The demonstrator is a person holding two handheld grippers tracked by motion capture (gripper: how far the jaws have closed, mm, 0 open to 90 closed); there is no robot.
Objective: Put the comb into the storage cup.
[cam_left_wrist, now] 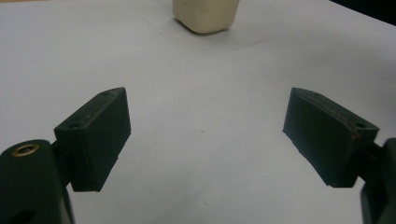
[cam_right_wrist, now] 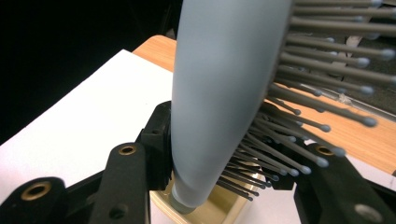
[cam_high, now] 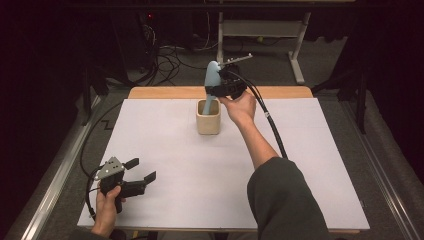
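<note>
Dark room, grey floor point(cam_high: 350, 65), tangled cables point(cam_high: 167, 60) behind, white-legged desk frame point(cam_high: 300, 45), wooden table point(cam_high: 165, 92) under white sheet point(cam_high: 165, 150)

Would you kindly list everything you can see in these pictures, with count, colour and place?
hairbrush: one, pale blue, handle lowered into the cup, clamped by the right gripper
cup: one, cream, squarish, far middle of the table
table: one, white sheet over wood
desk frame: one, white, on the floor behind
cables: several, black, floor behind
left gripper: one, black, near left, jaws open
right gripper: one, black, above the cup
</note>
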